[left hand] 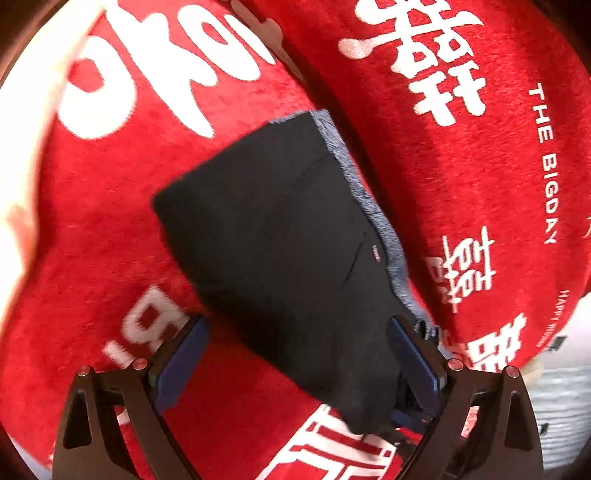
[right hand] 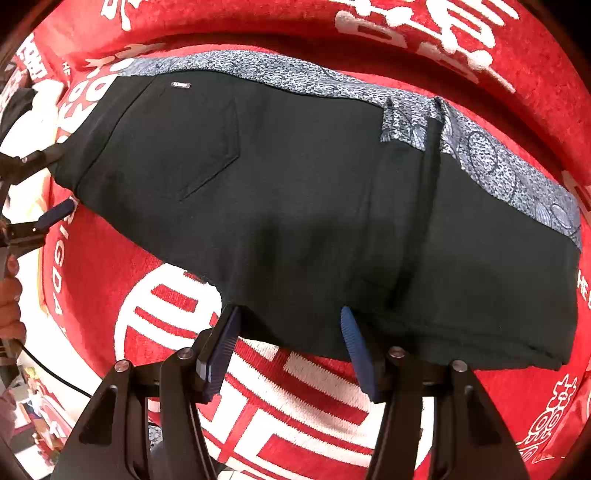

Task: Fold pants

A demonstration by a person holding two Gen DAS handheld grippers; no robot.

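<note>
Black pants (right hand: 295, 203) with a blue-grey patterned lining (right hand: 332, 85) along the waist lie folded flat on a red blanket (right hand: 280, 398). My right gripper (right hand: 288, 314) points down at their near edge. Its blue pads (right hand: 221, 350) stand apart with the edge of the cloth between them, not pinched. In the left wrist view the pants (left hand: 280, 240) run away from me, and one corner of them lies between the wide-apart fingers of my left gripper (left hand: 298, 322), close to the right pad (left hand: 410, 354). The left gripper (right hand: 55, 184) also shows at the pants' left end.
The red blanket (left hand: 92, 221) carries large white characters, and a raised fold of it (right hand: 443, 33) runs behind the pants. A person's hand (right hand: 9, 306) and a black cable (right hand: 55, 376) are at the left edge. A pale grey surface (left hand: 565, 406) lies beyond the blanket's edge.
</note>
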